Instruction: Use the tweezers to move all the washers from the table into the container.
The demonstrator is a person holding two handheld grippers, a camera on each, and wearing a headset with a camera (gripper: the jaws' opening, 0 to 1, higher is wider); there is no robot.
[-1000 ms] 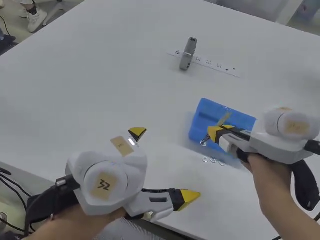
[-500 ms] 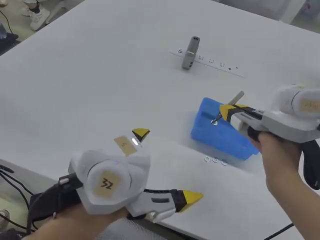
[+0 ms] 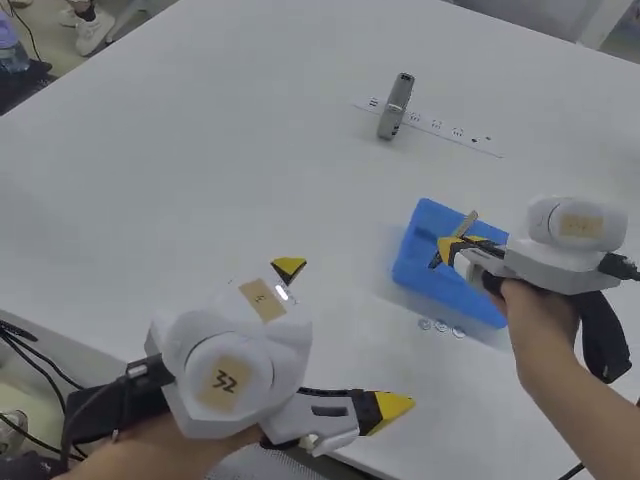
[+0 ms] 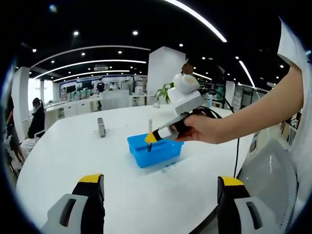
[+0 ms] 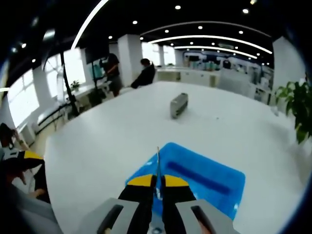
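Note:
A blue container point(image 3: 432, 268) lies on the white table, right of centre. My right gripper point(image 3: 452, 250) hovers over it, shut on thin metal tweezers point(image 3: 464, 226) whose tips point down into the container. In the right gripper view the tweezers point(image 5: 158, 170) stick out between the closed jaws above the container point(image 5: 204, 178). Three small washers point(image 3: 441, 327) lie in a row on the table just in front of the container. My left gripper point(image 3: 340, 337) stands open near the table's front edge, nothing between its jaws. I cannot tell whether the tweezer tips hold a washer.
A grey block point(image 3: 395, 105) rests on a white power strip point(image 3: 450, 133) at the far side of the table. The table's front edge point(image 3: 60, 345) runs beneath my left gripper. People stand far off in the room point(image 5: 146, 73).
My right gripper rose with the tweezers from beside the washers and moved over the blue container, where the tips now point down. The left gripper has stayed put.

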